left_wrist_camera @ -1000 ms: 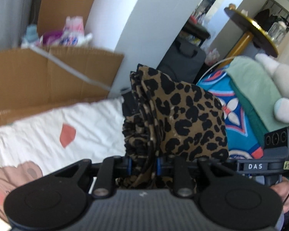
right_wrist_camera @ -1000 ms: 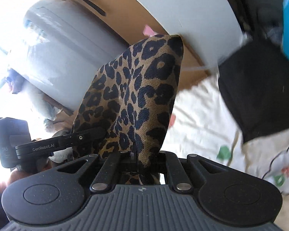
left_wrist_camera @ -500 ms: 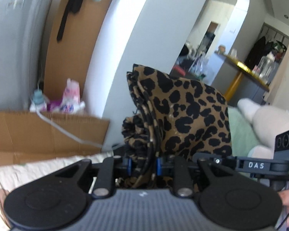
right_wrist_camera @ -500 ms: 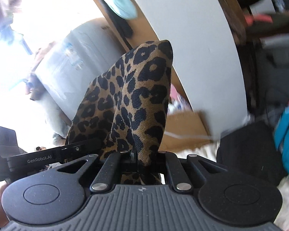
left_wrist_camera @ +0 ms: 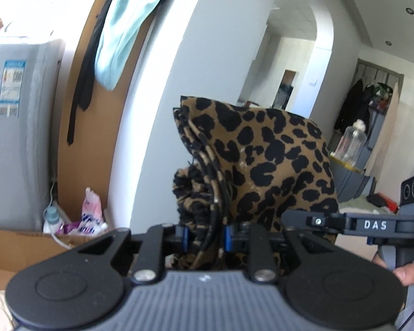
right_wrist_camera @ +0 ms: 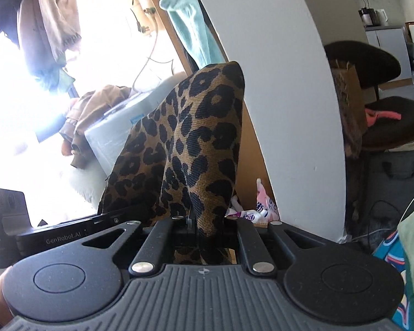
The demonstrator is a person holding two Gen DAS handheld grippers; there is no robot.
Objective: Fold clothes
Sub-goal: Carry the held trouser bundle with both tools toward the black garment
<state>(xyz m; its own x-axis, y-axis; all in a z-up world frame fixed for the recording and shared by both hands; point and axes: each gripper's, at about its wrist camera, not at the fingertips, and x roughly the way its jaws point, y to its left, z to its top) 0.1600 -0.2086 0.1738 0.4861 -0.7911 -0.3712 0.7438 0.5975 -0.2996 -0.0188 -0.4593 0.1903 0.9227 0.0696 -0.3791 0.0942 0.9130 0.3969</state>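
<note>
A leopard-print garment (left_wrist_camera: 265,162) is held up in the air between both grippers. My left gripper (left_wrist_camera: 205,233) is shut on a bunched, layered edge of it. My right gripper (right_wrist_camera: 204,227) is shut on another part of the same leopard-print garment (right_wrist_camera: 190,149), which stands up in a peak in front of the camera. The right gripper's body (left_wrist_camera: 353,224) shows at the right of the left wrist view, close beside the cloth. The left gripper's body (right_wrist_camera: 69,237) shows at the lower left of the right wrist view. The fingertips are hidden by fabric.
A white curved wall (left_wrist_camera: 179,82) and a brown board with a hanging mint garment (left_wrist_camera: 124,27) stand ahead. A grey appliance (left_wrist_camera: 16,138) is at the left, a cardboard box (left_wrist_camera: 19,245) below it. Dark chairs (right_wrist_camera: 386,121) and folded clothes (right_wrist_camera: 411,248) are at the right.
Both grippers have lifted and tilted upward with the garment. The bed sheet and the folded pile have dropped out of the left wrist view, and the room's upper walls now fill both views.
</note>
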